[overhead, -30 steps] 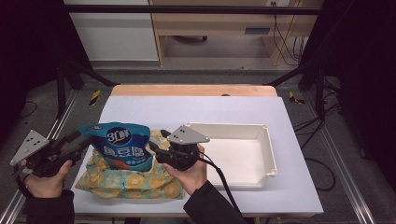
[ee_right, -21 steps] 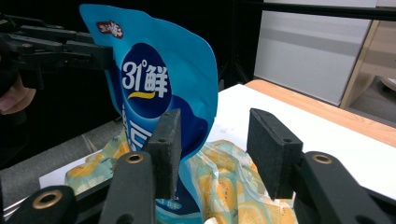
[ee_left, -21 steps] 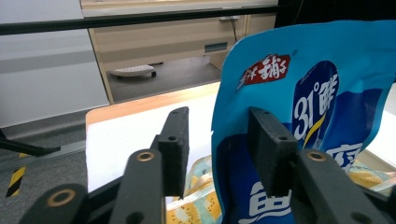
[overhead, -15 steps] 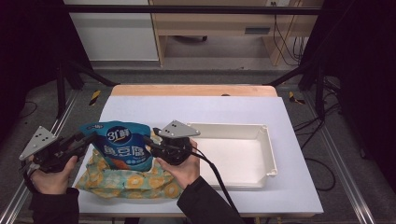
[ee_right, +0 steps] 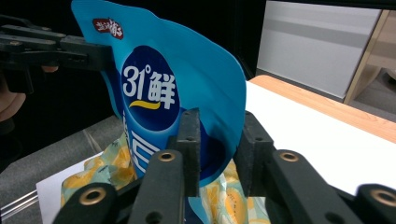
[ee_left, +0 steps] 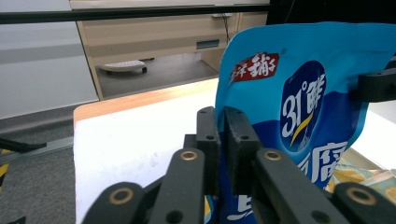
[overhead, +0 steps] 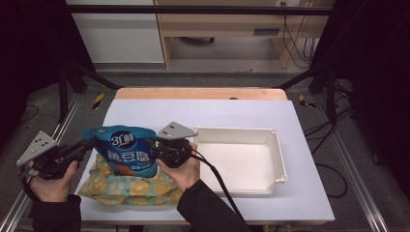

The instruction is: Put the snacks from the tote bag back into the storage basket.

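Observation:
A blue snack bag stands upright over a cloth printed with yellow fruit at the table's front left. My left gripper is shut on the bag's left edge; in the left gripper view its jaws pinch the bag close together. At the bag's right edge, my right gripper is open. In the right gripper view its jaws stand apart with the edge of the bag between them. The cloth lies below.
A white rectangular tray sits right of the bag on the white table. The table's wooden far edge and metal side rails border the work area.
My right gripper has moved left until its jaws straddle the bag's right edge. The left gripper has shifted right and inward with the bag, which now stands more upright.

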`<state>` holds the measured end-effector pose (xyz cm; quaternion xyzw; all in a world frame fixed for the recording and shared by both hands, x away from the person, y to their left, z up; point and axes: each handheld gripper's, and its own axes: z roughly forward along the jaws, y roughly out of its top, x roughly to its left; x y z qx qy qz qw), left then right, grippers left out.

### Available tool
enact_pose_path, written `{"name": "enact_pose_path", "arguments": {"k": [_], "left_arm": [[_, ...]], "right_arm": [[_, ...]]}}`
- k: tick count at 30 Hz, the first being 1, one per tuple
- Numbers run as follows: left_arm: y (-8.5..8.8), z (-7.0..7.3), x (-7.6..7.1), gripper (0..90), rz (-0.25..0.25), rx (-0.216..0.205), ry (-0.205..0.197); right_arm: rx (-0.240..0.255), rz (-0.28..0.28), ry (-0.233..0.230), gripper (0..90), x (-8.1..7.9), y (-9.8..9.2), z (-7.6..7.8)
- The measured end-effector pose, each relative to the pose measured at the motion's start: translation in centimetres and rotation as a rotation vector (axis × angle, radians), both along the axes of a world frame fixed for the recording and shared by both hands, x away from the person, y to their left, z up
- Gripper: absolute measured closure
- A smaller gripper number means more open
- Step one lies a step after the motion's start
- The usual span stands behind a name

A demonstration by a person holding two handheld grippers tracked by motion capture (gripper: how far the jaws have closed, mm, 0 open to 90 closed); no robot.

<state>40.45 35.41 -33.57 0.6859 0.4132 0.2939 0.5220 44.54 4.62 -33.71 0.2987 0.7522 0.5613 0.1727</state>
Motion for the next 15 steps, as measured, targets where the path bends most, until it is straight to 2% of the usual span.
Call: {"name": "enact_pose_path", "arguments": {"k": [6,15], "left_arm": [[-0.14,0.05,-0.16,88.7,0.010,0.008,0.002],[-0.23,0.12,-0.33,90.0,0.013,0.012,0.005]], "right_arm": [[-0.002,-0.011,0.008,83.5,0.21,-0.01,0.08],[-0.017,-0.014,0.011,89.5,0.20,0.18,0.29]]}}
